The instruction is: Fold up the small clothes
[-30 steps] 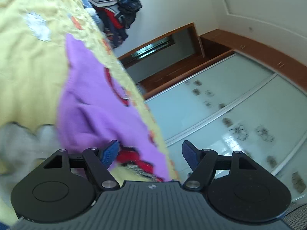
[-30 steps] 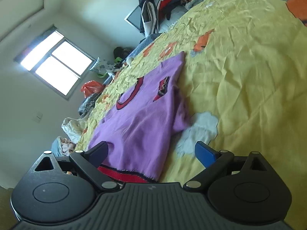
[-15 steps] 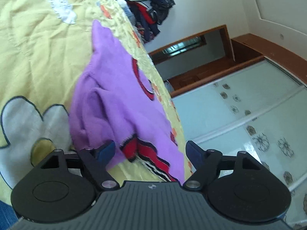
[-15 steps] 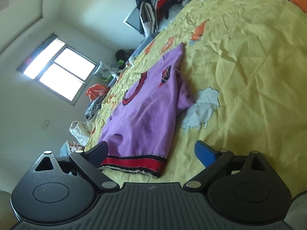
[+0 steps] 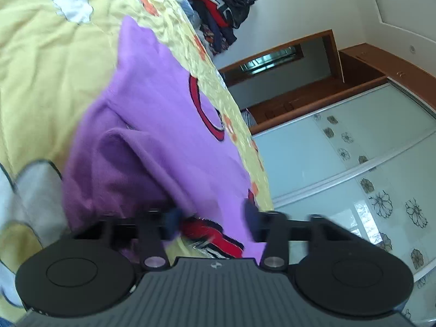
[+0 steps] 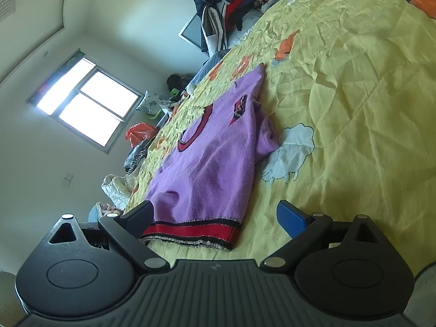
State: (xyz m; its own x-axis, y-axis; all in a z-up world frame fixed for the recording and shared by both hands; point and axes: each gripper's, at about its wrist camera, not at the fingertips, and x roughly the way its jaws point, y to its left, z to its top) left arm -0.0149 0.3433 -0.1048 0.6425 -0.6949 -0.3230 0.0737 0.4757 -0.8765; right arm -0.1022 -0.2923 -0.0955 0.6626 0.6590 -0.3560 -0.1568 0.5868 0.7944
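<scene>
A small purple sweater (image 6: 215, 160) with a red neck ring and a red-and-black striped hem (image 6: 190, 231) lies flat on the yellow bedspread (image 6: 354, 109). One sleeve is folded over its body (image 5: 130, 158). My right gripper (image 6: 216, 218) is open at the hem, and the striped band lies between its fingers. My left gripper (image 5: 212, 218) hovers over the sweater's other hem corner (image 5: 209, 234). Its fingers (image 5: 252, 218) are blurred and stand narrower, with a gap between them and red hem and purple cloth in that gap.
A heap of dark clothes (image 6: 231, 2) sits at the far end of the bed. A wardrobe with flowered glass sliding doors (image 5: 354, 177) stands past the bed's edge. Bags and bundles (image 6: 139, 133) lie on the floor under the window (image 6: 87, 100).
The left gripper has come closer to the hem corner and its fingers have drawn toward each other. The right gripper has settled at the striped hem, staying open.
</scene>
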